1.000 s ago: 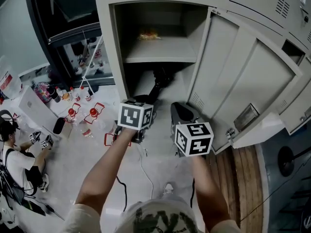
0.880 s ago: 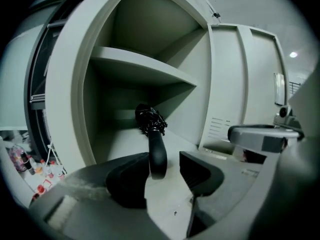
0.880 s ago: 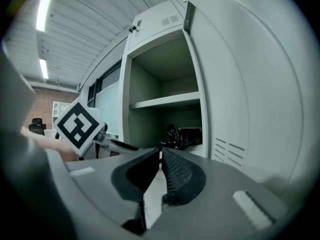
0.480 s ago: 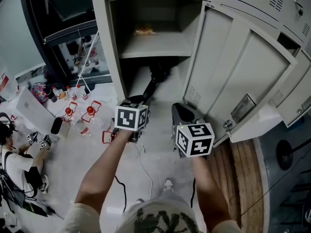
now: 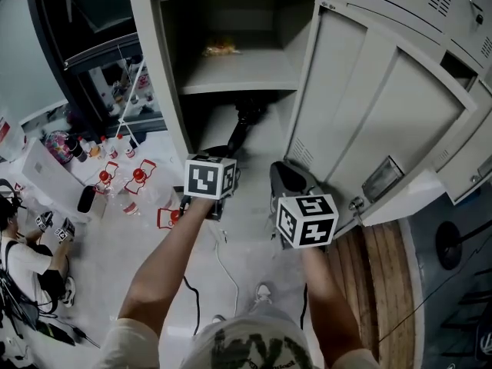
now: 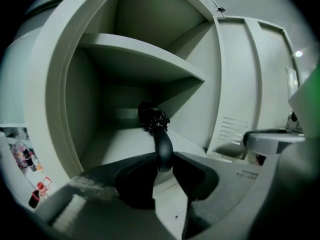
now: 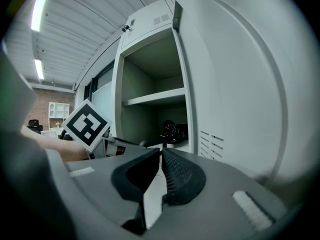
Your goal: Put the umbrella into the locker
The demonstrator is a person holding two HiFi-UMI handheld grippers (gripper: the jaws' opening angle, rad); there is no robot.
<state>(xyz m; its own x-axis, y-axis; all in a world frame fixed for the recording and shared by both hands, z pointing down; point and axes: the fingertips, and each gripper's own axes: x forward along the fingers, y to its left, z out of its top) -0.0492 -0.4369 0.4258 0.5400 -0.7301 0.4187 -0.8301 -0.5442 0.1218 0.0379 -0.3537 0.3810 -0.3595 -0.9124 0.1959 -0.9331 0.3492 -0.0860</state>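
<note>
Black umbrella (image 6: 157, 134) lies on the locker's (image 6: 50, 109) floor under the shelf (image 6: 140, 59), handle towards the opening. The left gripper (image 6: 164, 159), its jaws just having closed, pinches that handle. The right gripper (image 7: 161, 154) hangs outside the locker, jaws pressed together, empty.

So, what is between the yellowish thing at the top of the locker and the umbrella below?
The locker's shelf: the yellowish thing lies on it and the umbrella sits beneath it. The head view shows this.
</note>
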